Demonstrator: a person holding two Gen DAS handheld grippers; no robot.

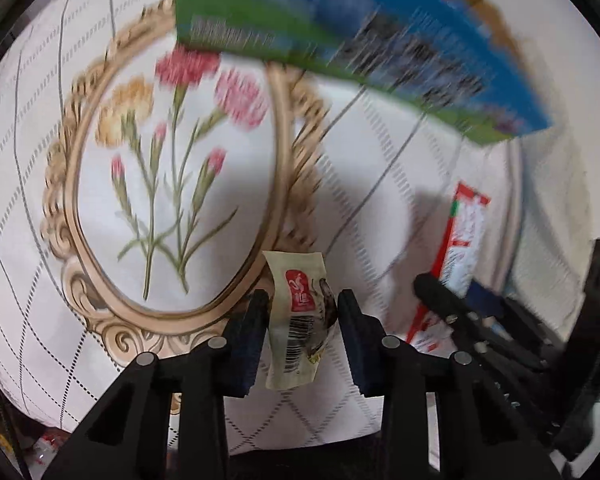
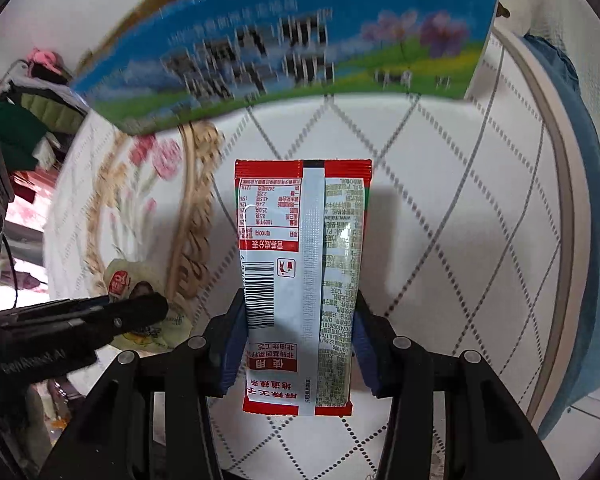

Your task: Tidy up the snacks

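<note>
1. Small cream foil snack sachet with red logo (image 1: 300, 320): pinched edge-on by left gripper (image 1: 302, 300), carried clear of the floral tablecloth (image 1: 340, 160).
2. Long red-and-white plastic snack packet (image 2: 300, 280): clamped across its width by right gripper (image 2: 300, 312); blue-green cardboard box (image 2: 280, 52), the likely destination, stands at 12 o'clock.

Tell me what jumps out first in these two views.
The red snack packet fills the right view's centre, back side up, clamped in the right gripper. In the left view, the left gripper holds a small beige pouch above the flowered tablecloth, below a blurred blue-green box.
</note>
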